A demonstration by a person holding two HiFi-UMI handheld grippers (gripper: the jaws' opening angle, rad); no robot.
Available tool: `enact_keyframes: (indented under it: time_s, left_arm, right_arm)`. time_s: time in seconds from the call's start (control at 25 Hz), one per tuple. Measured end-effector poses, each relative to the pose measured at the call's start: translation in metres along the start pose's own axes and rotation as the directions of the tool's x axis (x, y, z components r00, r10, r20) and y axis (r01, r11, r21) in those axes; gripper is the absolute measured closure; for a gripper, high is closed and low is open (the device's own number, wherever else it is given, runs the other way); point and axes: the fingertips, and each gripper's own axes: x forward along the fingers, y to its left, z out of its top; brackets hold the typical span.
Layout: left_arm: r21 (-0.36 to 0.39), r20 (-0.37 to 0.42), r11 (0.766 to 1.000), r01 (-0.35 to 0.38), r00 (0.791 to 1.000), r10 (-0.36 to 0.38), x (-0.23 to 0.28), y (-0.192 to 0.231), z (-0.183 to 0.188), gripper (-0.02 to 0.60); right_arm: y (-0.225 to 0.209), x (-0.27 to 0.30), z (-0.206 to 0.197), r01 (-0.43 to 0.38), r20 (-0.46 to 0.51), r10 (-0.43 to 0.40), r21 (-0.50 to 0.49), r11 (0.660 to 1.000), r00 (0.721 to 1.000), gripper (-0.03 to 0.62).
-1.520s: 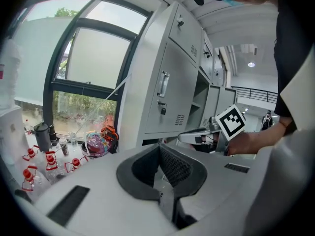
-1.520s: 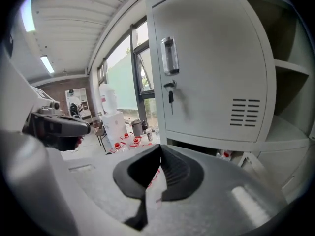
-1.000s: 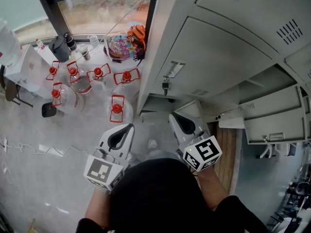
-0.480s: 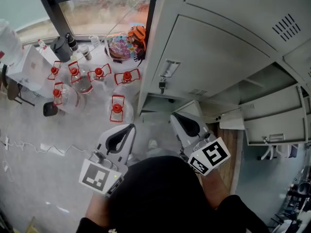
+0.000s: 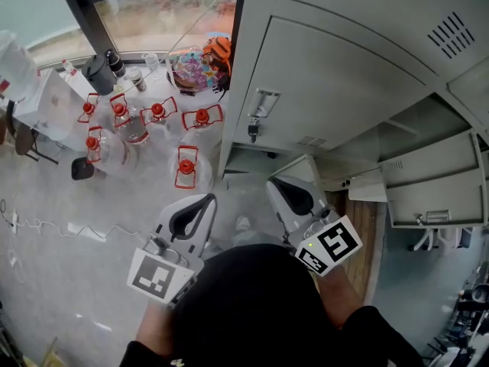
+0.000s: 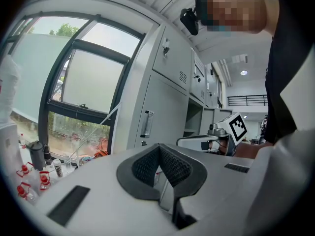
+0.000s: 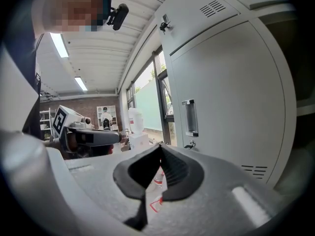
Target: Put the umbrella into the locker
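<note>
Large window [image 5: 164,17], pale grey floor [image 5: 69,277]

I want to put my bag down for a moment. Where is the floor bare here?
The floor is bare on the person's side of the jugs, between the cable and the locker. Under the window it is crowded: the jugs stand close together there, with a bright bag behind them.

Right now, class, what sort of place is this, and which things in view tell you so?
Probably a locker area in a workplace: a bank of grey metal lockers, some open; a big window beside them; large water bottles with red handles on the floor.
</note>
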Motion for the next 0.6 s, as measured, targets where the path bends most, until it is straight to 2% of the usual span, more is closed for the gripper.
enact_keyframes:
  time_s: [0.12, 0.24, 0.6]
  left_arm:
    - [0.06, 0.01, 0.998, 0.007, 1.0, -0.008, 0.003, 0.001, 0.001, 0.569]
    - [0.02, -0.008, 0.999, -0.029, 1.0, 0.029, 0.005, 0.004, -0.005, 0.569]
    - [0.035, -0.013, 0.999, -0.026, 1.0, 0.026, 0.017, 0.003, -0.011, 0.569]
  right_arm:
    - [0.0, 0.001, -0.004, -0.006, -0.004, 0.006, 0.006, 1.0, 1.0, 0.597]
    - [-0.003, 0.001, -0.006, -0.006, -0.002, 0.006, 0.012, 1.0, 1.0, 0.597]
    - [-0.01, 0.002, -0.012, 0.003, -0.02, -0.003, -0.012, 1.0, 1.0, 0.597]
